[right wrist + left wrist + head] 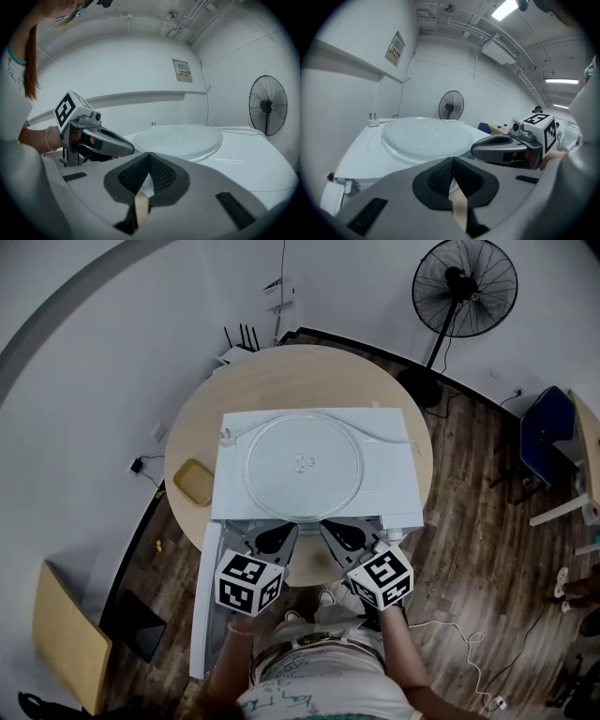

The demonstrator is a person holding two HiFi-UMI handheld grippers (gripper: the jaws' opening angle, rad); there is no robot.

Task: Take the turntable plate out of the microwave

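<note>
Table (281, 367), turntable plate (302, 463) atop microwave (386, 495), tray (193, 482) beside, left gripper (453, 160), right gripper (149, 155), jaws closed empty

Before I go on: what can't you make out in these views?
- Inside the microwave: head view, hidden beneath its top; both gripper views look over it.
- Speck at centre of turntable plate: too small, every view.
- Yellow thing beside microwave: head view, too small to name.

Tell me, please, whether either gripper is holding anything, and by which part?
Nothing is held. The left gripper and the right gripper both have their jaws shut and empty; the plate lies untouched on top of the microwave.
</note>
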